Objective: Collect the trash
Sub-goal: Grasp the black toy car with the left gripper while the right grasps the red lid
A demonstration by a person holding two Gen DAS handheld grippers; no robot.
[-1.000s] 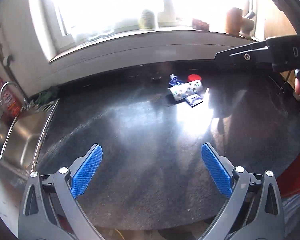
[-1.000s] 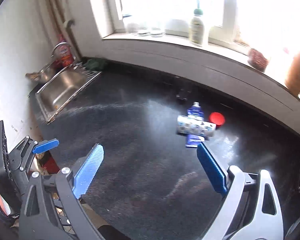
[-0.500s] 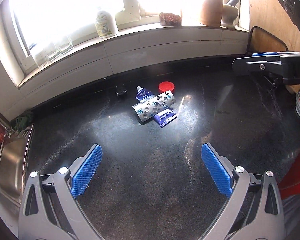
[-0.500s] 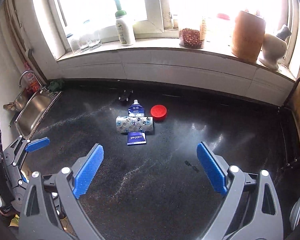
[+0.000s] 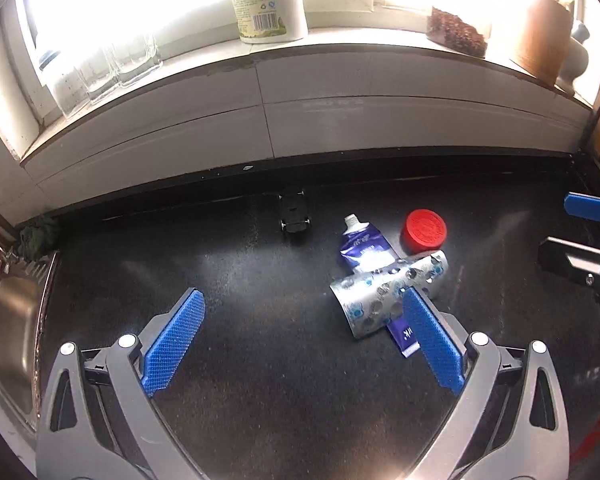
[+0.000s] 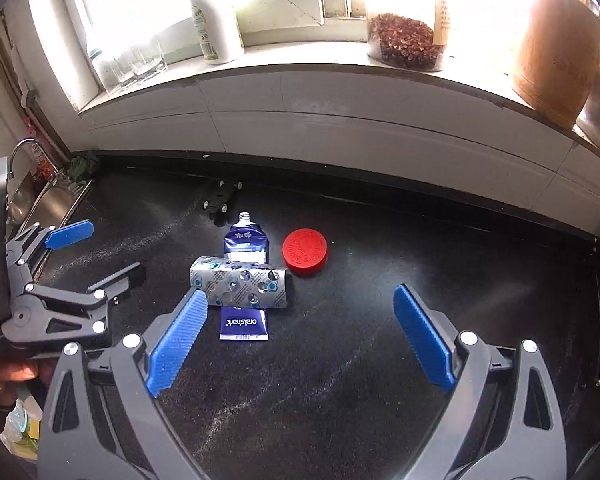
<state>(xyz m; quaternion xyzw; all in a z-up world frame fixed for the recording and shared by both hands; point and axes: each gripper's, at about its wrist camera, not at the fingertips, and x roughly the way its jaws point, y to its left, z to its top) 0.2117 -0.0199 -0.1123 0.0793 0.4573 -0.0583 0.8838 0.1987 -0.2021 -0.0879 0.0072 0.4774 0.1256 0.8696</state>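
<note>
A dark speckled countertop (image 6: 340, 380) is spread across both views, bounded at the back by a white tiled ledge (image 6: 340, 128) under a bright window. At the far left a steel sink (image 5: 8, 332) is sunk into the counter. On the ledge a white bottle (image 6: 214, 20), a row of clear glasses (image 6: 136, 66), a jar of reddish-brown bits (image 6: 406, 40) and a wooden container (image 6: 556, 44) are lined up.

The left gripper (image 5: 300, 344) is held low over the counter with its blue pads spread wide and nothing between them; its right-hand pad (image 5: 432, 344) is seen in front of the trash. The right gripper (image 6: 300, 340) is likewise held wide apart and empty, its left-hand pad (image 6: 176, 344) just beside the trash.

The trash is gathered mid-counter: a blue toothpaste tube (image 6: 244, 244) is laid flat, nozzle toward the ledge, and a silver blister pack (image 6: 240, 284) is draped across its middle, touching it. A red lid (image 6: 305, 252) is set just beside them on the right. A small black toy car (image 6: 220, 198) is parked just behind the tube, near the ledge.
</note>
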